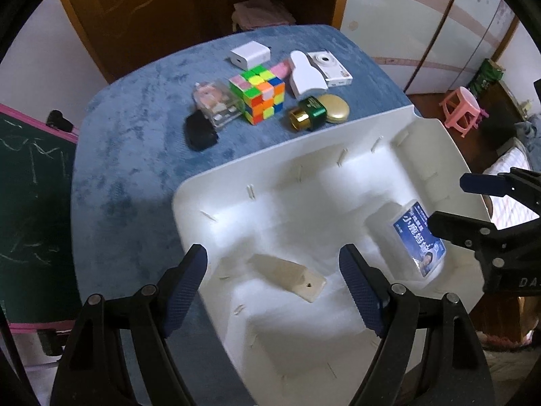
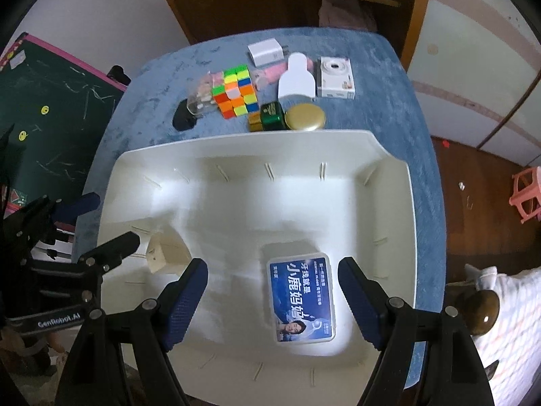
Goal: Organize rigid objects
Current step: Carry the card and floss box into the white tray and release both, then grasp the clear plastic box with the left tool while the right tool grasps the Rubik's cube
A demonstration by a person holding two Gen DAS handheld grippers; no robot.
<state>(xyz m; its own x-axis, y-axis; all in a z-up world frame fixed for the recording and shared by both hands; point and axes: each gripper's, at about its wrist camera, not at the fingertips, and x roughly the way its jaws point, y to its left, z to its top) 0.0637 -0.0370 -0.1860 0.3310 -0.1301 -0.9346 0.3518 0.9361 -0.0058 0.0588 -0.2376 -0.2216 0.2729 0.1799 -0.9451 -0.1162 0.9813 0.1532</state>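
Observation:
A white plastic bin (image 1: 219, 182) (image 2: 389, 155) sits on the blue table. Inside lie a beige block (image 1: 290, 275) (image 2: 167, 252) and a blue-labelled floss box (image 1: 419, 237) (image 2: 302, 302). My left gripper (image 1: 272, 291) is open and empty above the beige block. My right gripper (image 2: 272, 299) is open and empty above the floss box; it also shows in the left wrist view (image 1: 449, 199). Beyond the bin lie a Rubik's cube (image 1: 258, 96) (image 2: 235, 91), a green jar (image 1: 309, 111) (image 2: 268, 118), a gold compact (image 1: 334, 108) (image 2: 306, 118), a white bottle-shaped piece (image 1: 306, 74) (image 2: 296, 79), a white camera (image 1: 329, 67) (image 2: 336, 77), a charger (image 1: 250, 54) (image 2: 265, 52), a clear box (image 1: 218, 103) (image 2: 201, 96) and a black object (image 1: 199, 132) (image 2: 184, 120).
A green chalkboard (image 1: 30, 199) (image 2: 50, 108) stands left of the table. A pink stool (image 1: 461, 108) (image 2: 525, 196) stands on the floor at right. A wooden cabinet (image 1: 162, 10) is behind the table. Bedding (image 2: 507, 321) lies at the right.

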